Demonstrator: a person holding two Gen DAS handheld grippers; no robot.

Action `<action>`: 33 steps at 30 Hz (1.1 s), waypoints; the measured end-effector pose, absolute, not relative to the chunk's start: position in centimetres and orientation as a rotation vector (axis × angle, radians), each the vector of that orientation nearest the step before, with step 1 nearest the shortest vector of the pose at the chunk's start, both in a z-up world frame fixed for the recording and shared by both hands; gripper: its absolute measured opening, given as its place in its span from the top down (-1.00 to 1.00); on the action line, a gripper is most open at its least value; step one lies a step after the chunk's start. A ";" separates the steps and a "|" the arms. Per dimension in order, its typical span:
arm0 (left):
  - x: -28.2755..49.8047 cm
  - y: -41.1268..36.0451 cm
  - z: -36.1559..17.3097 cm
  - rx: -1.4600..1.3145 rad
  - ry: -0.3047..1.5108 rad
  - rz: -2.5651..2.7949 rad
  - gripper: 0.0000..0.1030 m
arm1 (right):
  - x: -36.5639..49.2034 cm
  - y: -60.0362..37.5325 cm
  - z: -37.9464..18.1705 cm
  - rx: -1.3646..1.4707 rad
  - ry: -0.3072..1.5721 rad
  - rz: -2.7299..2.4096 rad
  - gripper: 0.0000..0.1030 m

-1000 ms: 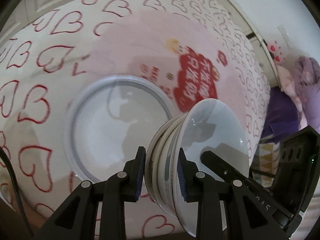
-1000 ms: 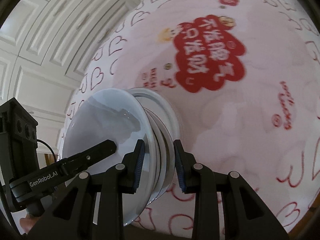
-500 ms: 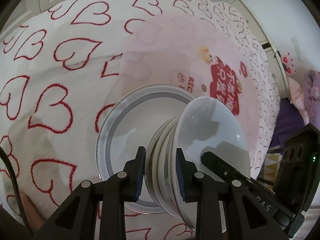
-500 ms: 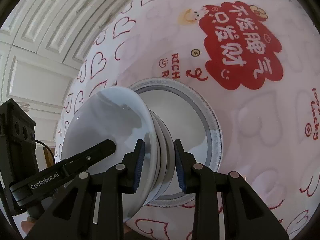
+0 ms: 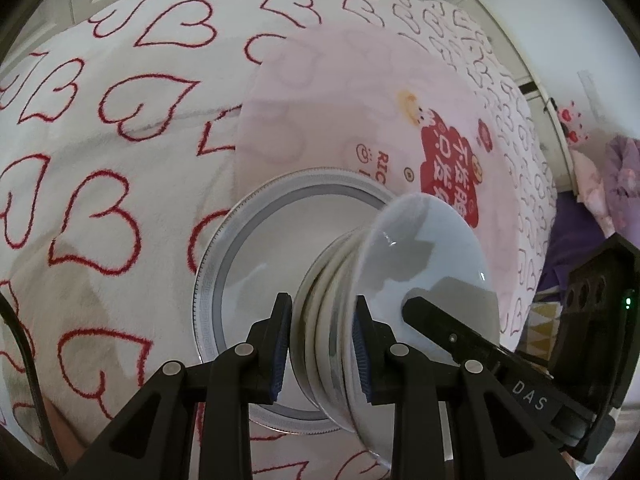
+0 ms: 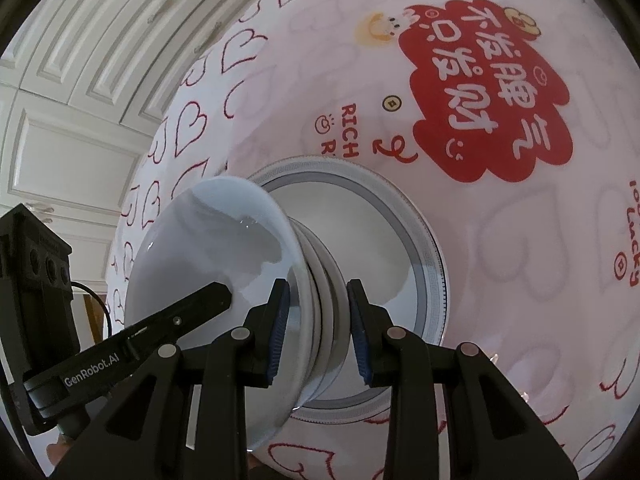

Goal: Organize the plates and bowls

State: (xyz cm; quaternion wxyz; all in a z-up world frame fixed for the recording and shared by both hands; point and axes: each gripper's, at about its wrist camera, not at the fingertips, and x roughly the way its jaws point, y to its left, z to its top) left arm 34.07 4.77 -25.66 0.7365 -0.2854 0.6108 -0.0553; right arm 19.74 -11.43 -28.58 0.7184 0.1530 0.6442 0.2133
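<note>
A stack of white bowls is held between both grippers, seen edge-on. My left gripper is shut on one side of the stack's rims. My right gripper is shut on the opposite side; the stack also shows there. A large white plate with a grey patterned rim lies flat on the surface just beyond the stack, also in the right wrist view. The stack hangs over the plate; whether it touches the plate is hidden.
The plate lies on a pink mat with a red label over a white cloth with red hearts. White panelled doors stand behind. Purple fabric lies off to the right.
Both grippers with the bowl stack have pulled back and up from the surface. The plate looks smaller and sits further under the stack.
</note>
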 end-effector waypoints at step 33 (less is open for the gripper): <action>25.3 4.9 -12.0 -0.243 0.989 0.021 -0.93 | 13.2 -18.0 -16.9 0.377 1.090 0.300 -1.00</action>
